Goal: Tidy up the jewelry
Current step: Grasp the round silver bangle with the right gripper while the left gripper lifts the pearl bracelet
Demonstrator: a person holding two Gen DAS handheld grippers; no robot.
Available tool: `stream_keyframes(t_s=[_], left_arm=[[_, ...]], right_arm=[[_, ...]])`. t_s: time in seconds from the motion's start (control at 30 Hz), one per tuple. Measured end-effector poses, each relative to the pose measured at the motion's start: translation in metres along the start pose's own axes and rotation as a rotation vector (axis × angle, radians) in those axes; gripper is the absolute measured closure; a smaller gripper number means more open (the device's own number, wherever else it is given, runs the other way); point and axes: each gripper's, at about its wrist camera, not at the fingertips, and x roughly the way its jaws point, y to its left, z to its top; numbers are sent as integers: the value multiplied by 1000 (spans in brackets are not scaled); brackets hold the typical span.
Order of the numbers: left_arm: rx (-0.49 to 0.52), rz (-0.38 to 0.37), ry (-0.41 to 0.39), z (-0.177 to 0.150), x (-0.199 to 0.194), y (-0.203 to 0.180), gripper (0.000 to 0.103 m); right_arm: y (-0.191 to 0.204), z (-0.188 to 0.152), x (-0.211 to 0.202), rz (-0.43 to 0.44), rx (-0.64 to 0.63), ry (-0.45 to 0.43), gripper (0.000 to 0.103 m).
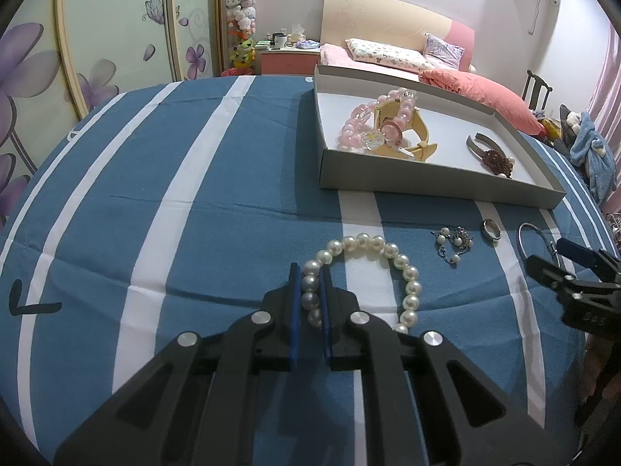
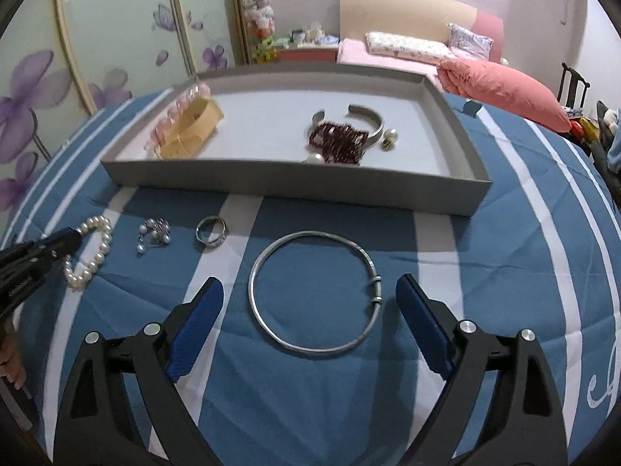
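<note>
A: Look, the left gripper (image 1: 310, 272) has its blue pads pressed narrow on a few beads of the white pearl bracelet (image 1: 403, 268), low in the centre of the left wrist view. The rest of the loop lies on the blue and white striped cloth (image 1: 217, 178).

B: And the right gripper (image 2: 308, 291) is spread wide, holding nothing. The thin silver bangle (image 2: 271, 330) lies flat between its fingers, in the lower middle of that view.

A: What can go wrong, you think?

B: The pearls are round and smooth. If the grip is only on two or three beads, the string may slip out during the lift. The bangle is thin and flat on soft cloth, so the pads may pinch fabric instead of metal.

A: Both should go to the shallow grey cardboard tray (image 1: 427, 188), upper right for the left camera.

B: Yes. The right view shows inside it better: a silver cuff (image 2: 372, 120) with a dark red beaded piece (image 2: 337, 143). The left view shows the pink bead bracelet (image 1: 357, 128) clearly. Between bracelet and bangle lie a small pearl cluster (image 2: 153, 233) and a silver ring (image 2: 211, 233).
</note>
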Motion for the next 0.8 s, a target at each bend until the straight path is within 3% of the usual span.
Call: stream_keyframes(t_s=[0.13, 0.2, 0.27, 0.47, 0.57, 0.8], left_arm=[[0, 0, 0, 0, 0, 0, 93], [0, 0, 0, 0, 0, 0, 93], [1, 1, 0, 0, 0, 0, 93], [0, 0, 0, 0, 0, 0, 93], [1, 2, 0, 0, 0, 0, 93], [1, 1, 0, 0, 0, 0, 93]], right_arm=[[4, 2, 2, -17, -22, 9, 14], [2, 2, 0, -15, -24, -1, 27], [-2, 3, -1, -14, -19, -1, 31], [-3, 7, 3, -25, -15, 2, 26], [-3, 6, 2, -17, -23, -5, 31], [-12, -16, -15, -13, -21, -4, 31]])
